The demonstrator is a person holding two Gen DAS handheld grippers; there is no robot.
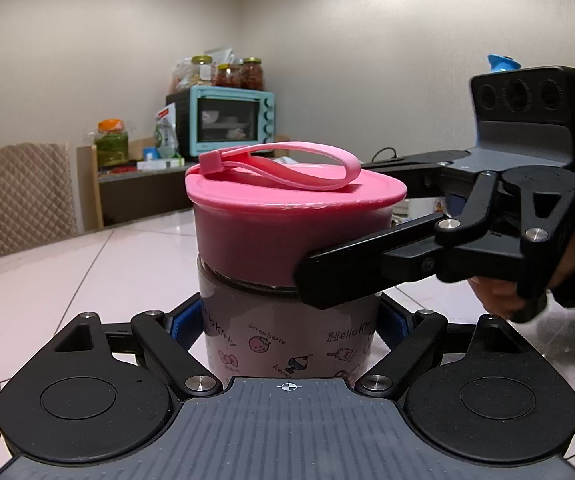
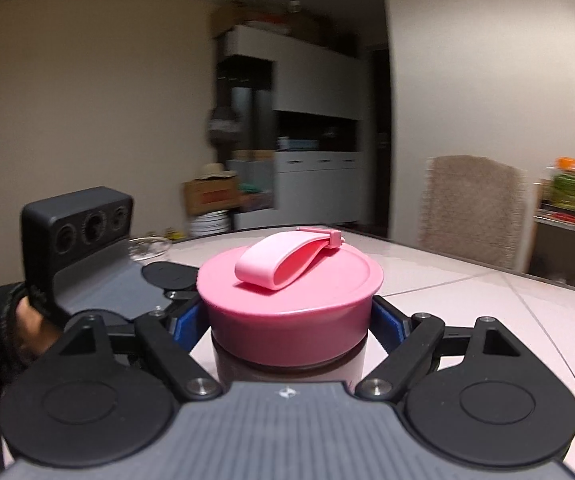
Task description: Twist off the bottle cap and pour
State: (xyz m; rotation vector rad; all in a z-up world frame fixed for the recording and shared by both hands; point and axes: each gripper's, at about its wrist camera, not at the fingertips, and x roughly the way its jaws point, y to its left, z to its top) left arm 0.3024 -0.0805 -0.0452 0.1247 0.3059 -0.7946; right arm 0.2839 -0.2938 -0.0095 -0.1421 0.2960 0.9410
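Your left gripper [image 1: 289,320] holds the body of the pale, cartoon-printed plastic bottle [image 1: 287,336], which stands upright on the white tiled desk [image 1: 67,264]. Your right gripper [image 2: 287,320] is closed around the wide pink round cap [image 2: 287,300], its blue pads [image 2: 387,320] touching both sides. I judge the unscrewing is in hand. Keep the left grip firm and low, so the bottle does not turn. Rotate the right gripper about the cap's own axis, level, without tilting. The pink loop strap [image 2: 283,260] lies on top; do not catch it.
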